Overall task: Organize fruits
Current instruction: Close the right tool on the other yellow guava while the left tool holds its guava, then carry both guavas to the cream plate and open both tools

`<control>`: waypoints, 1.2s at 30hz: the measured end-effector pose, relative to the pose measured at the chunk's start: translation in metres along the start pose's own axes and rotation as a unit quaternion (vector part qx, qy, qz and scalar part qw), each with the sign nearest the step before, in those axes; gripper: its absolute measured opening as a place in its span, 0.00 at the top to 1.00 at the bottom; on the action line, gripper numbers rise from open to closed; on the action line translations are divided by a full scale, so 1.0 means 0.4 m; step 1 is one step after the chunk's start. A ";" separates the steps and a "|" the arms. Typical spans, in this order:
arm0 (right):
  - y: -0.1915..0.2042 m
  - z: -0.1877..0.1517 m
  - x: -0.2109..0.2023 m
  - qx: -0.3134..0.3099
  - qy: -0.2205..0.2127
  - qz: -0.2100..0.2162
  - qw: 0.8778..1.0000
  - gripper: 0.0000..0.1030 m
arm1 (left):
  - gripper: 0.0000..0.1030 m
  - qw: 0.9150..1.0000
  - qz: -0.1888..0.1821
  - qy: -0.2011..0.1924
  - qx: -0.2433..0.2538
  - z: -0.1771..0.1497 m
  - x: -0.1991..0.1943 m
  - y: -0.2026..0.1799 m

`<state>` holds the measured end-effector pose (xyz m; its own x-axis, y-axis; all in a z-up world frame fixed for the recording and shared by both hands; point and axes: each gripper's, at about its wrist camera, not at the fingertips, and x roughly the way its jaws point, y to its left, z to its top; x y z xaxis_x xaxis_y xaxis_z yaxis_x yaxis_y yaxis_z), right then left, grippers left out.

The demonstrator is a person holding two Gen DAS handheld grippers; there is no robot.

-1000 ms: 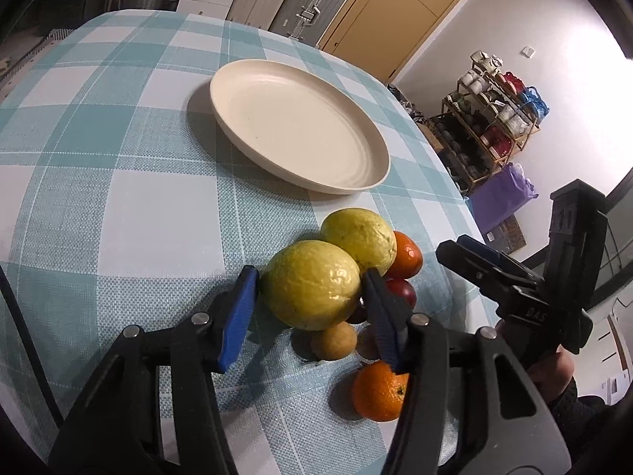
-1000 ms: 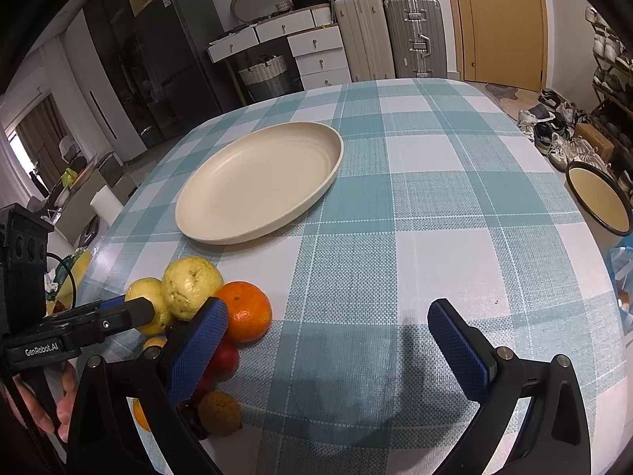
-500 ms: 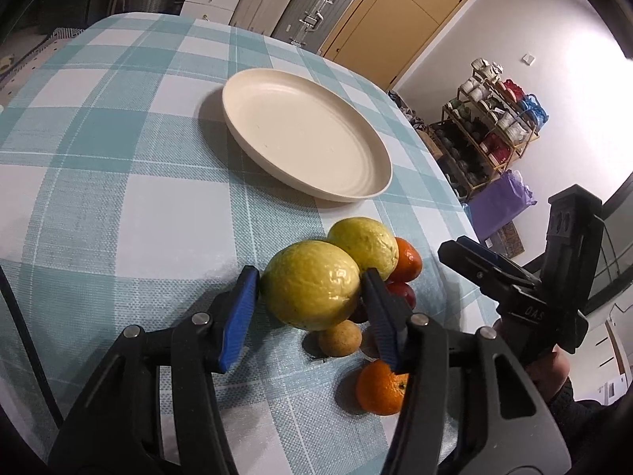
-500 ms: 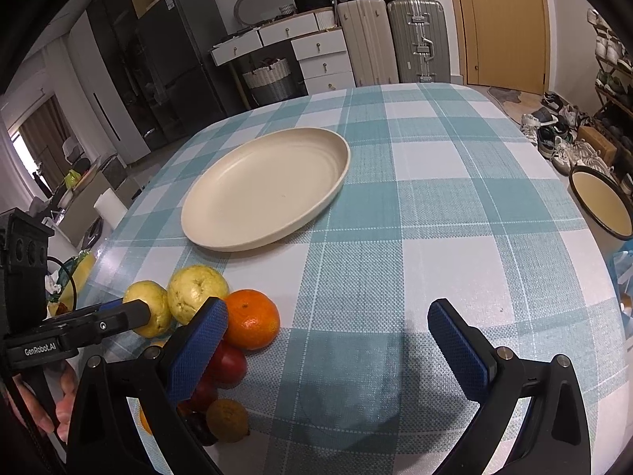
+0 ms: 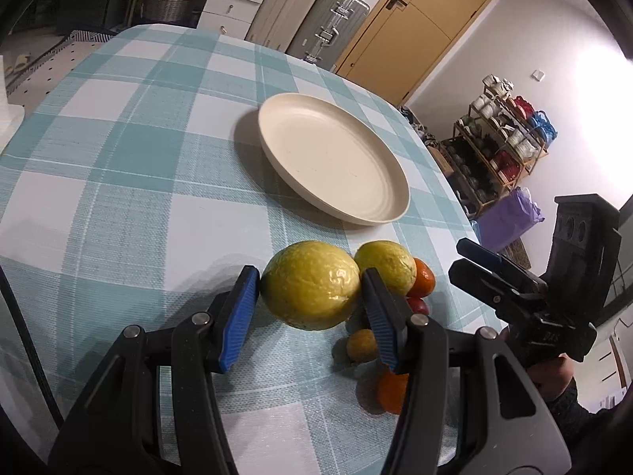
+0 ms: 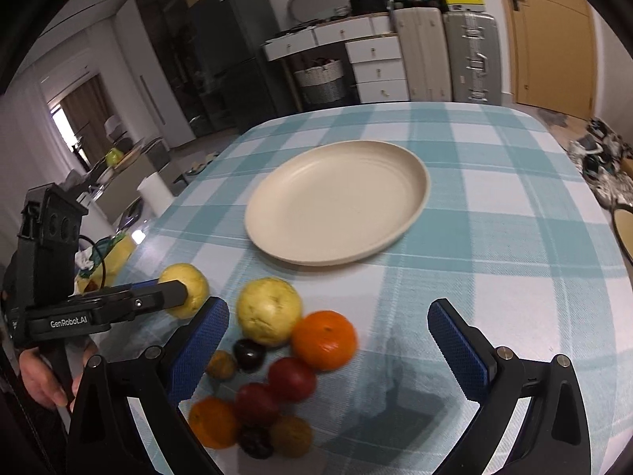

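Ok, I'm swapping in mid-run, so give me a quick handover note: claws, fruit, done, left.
Left claw: shut on a yellow guava, lifted off the table.
Right claw: open, empty, over the fruit pile.
Plate: empty, mid-table.
On the cloth: second guava, two oranges, red, dark and small brown fruits.
Done: one fruit picked.
Left: probably plate it, then the rest.

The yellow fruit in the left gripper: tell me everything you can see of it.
The yellow fruit is large, roundish and yellow-green, with a dimpled, slightly glossy skin and a few small dark specks. It sits crosswise between the blue ribbed pads of the left gripper, which press on both its sides. It appears lifted off the checked tablecloth, short of the empty cream plate. A similar second yellow fruit lies just behind it.
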<state>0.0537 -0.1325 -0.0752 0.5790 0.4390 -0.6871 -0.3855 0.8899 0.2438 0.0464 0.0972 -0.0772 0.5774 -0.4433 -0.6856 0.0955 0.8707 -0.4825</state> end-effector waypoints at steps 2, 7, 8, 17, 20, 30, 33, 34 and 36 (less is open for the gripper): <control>0.014 0.010 0.011 -0.013 0.008 0.007 1.000 0.00 | 0.51 1.000 0.001 -0.001 -0.001 -0.003 -0.006 0.006; 0.055 0.029 0.043 -0.056 0.031 0.009 0.998 0.00 | 0.51 1.000 0.006 -0.005 -0.009 -0.003 -0.018 0.025; 0.066 0.033 0.055 -0.067 0.042 0.009 0.997 0.00 | 0.51 1.000 0.006 -0.005 -0.011 -0.003 -0.020 0.030; 0.122 0.049 0.134 -0.121 0.108 -0.003 0.987 0.10 | 0.51 1.000 0.007 -0.002 -0.021 -0.013 -0.020 0.052; 0.132 0.048 0.154 -0.132 0.124 -0.005 0.983 0.18 | 0.51 1.000 0.006 0.000 -0.024 -0.013 -0.017 0.056; 0.150 0.037 0.184 -0.163 0.153 -0.013 0.975 0.52 | 0.51 0.999 0.005 0.005 -0.033 -0.018 -0.010 0.066; 0.154 0.036 0.177 -0.166 0.142 -0.012 0.976 0.52 | 0.51 0.999 0.004 0.006 -0.032 -0.019 -0.009 0.062; 0.153 0.037 0.174 -0.164 0.139 -0.010 0.977 0.52 | 0.51 1.000 0.004 0.005 -0.031 -0.019 -0.009 0.060; 0.146 0.044 0.165 -0.153 0.128 -0.005 0.980 0.52 | 0.51 1.000 0.003 0.005 -0.029 -0.018 -0.008 0.055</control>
<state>0.0819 -0.0493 -0.0943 0.4005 0.3496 -0.8470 -0.6006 0.7982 0.0454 0.0408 0.1162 -0.0895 0.5689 -0.4400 -0.6948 0.0444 0.8600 -0.5083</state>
